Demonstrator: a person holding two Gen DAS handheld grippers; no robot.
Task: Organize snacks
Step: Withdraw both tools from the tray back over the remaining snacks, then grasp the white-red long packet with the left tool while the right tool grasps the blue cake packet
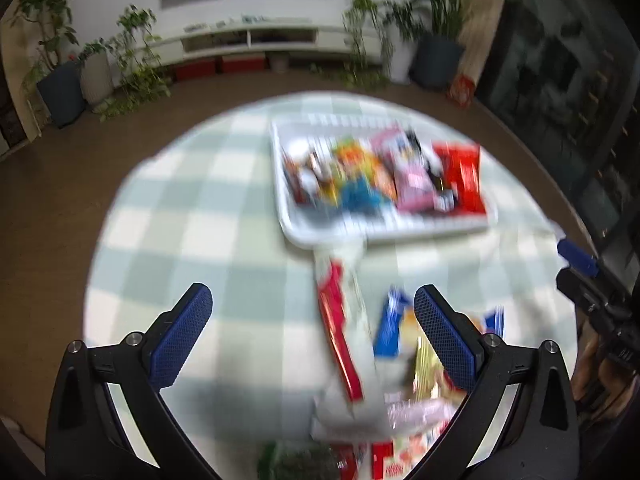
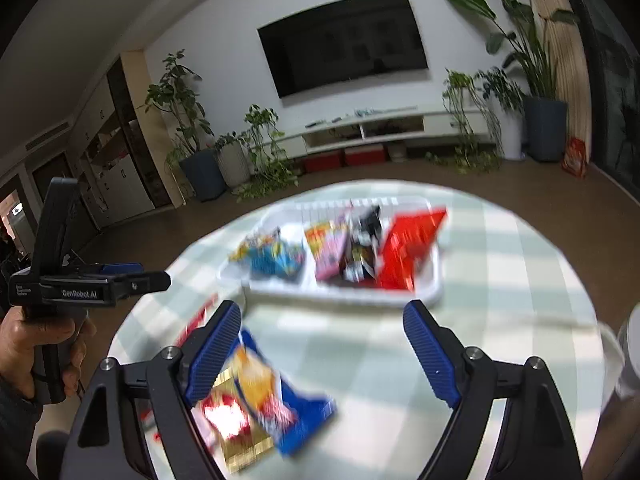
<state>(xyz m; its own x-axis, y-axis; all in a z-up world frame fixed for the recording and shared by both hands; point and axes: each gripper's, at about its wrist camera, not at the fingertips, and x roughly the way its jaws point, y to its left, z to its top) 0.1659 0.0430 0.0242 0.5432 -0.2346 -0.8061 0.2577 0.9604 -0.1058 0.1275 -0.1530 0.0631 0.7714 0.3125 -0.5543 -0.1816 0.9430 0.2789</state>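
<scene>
In the left wrist view, the left claw (image 1: 313, 304) is held wide open and empty above loose snack packets (image 1: 362, 344) at the lower centre, presumably for a pick. The white basket (image 1: 320, 236), already filled, is seen at the upper centre of the checked tabletop (image 1: 192, 208).

In the right wrist view, the right claw (image 2: 322, 320) is likewise spread and empty; a blue packet (image 2: 280, 396) is seen at lower left beneath it, the basket (image 2: 432, 292) beyond.

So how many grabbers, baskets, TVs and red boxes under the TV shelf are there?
Grippers: 2, the left gripper and the right gripper, both open
Basket: 1
TV: 1
Red boxes: 2
Total: 6
</scene>
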